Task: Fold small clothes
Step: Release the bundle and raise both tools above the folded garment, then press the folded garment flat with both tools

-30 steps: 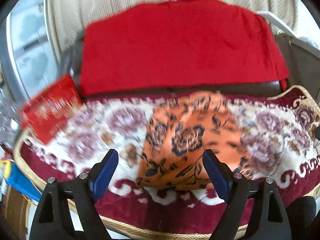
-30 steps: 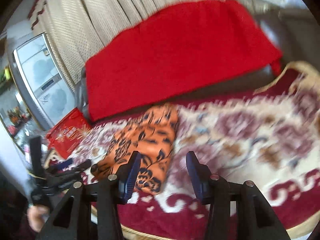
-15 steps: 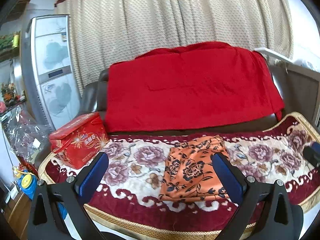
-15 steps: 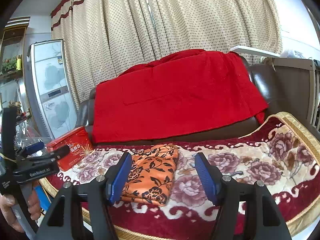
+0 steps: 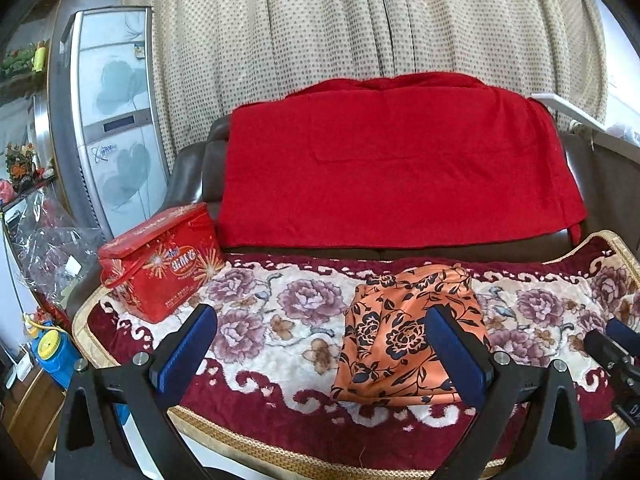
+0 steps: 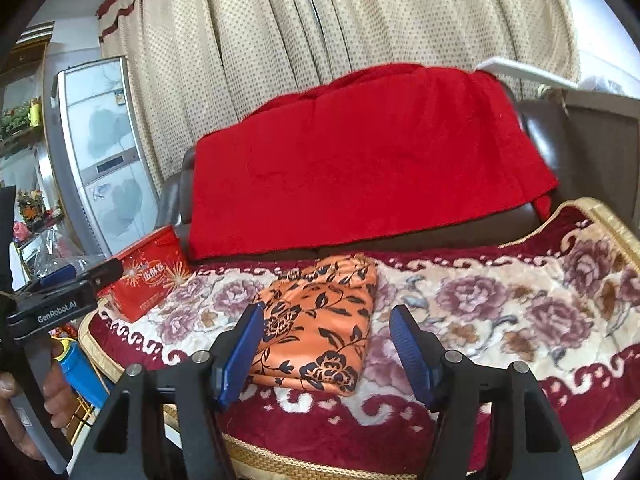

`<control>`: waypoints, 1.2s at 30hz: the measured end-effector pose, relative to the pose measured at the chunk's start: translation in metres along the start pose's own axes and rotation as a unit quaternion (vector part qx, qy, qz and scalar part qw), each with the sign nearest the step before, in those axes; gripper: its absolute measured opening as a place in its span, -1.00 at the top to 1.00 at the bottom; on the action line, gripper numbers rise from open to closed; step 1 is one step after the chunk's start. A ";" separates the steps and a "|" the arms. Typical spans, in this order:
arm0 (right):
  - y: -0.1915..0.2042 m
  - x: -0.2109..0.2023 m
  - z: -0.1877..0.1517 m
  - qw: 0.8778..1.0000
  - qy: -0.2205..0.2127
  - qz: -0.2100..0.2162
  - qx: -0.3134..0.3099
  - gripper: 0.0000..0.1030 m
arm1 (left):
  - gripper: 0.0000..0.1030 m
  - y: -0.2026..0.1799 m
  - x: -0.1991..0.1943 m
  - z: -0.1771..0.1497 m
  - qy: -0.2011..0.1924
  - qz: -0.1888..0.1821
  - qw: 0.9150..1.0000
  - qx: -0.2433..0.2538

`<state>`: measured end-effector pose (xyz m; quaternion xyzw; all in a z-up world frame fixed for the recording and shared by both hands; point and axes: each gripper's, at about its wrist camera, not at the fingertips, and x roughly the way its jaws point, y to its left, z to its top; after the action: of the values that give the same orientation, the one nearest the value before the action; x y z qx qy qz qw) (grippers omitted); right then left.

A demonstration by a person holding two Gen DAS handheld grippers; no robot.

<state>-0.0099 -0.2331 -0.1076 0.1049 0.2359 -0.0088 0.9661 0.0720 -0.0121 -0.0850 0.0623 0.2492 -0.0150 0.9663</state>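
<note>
A small orange garment with a black flower print [image 5: 404, 328] lies folded flat on the flowered sofa cover [image 5: 280, 312]; it also shows in the right wrist view [image 6: 320, 320]. My left gripper [image 5: 320, 348] is open and empty, held back from the sofa's front edge, with its right finger in front of the garment. My right gripper [image 6: 326, 344] is open and empty, also back from the sofa, with the garment's near edge between its fingers. The left gripper's body [image 6: 60, 300] shows at the left of the right wrist view.
A red gift box [image 5: 160, 264] stands on the sofa's left end. A red blanket [image 5: 392, 160] hangs over the dark backrest. A fridge [image 5: 112, 128] and cluttered shelves stand to the left. A blue and yellow container [image 5: 50, 350] is on the floor at the left.
Both grippers have pulled back and up from the sofa, so the garment looks smaller and farther away. The garment lies unchanged. Both grippers stay open.
</note>
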 end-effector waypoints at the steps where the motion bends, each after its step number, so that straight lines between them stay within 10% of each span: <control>1: 0.000 0.007 -0.001 1.000 0.005 -0.001 -0.001 -0.34 | -1.00 0.000 0.004 0.000 0.003 -0.002 1.000 -0.001; 15: 0.011 0.054 -0.006 1.000 0.012 0.000 -0.025 -0.33 | -1.00 -0.002 0.050 -0.004 0.023 0.013 1.000 -0.001; 22: 0.001 0.119 -0.036 0.994 0.105 -0.001 -0.019 -0.33 | -1.00 -0.014 0.098 -0.026 0.061 0.026 0.998 0.020; 33: -0.029 0.196 -0.081 0.980 0.192 0.010 0.046 -0.33 | -1.00 -0.036 0.232 -0.106 0.237 -0.012 0.970 0.056; 36: -0.036 0.200 -0.088 0.977 0.201 0.024 0.069 -0.33 | -1.00 -0.030 0.226 -0.101 0.232 -0.020 0.972 0.039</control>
<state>0.1251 -0.2432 -0.2823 0.1771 0.4211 0.0195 0.8893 0.2195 -0.0285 -0.2851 0.0968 0.4671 -0.0288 0.8784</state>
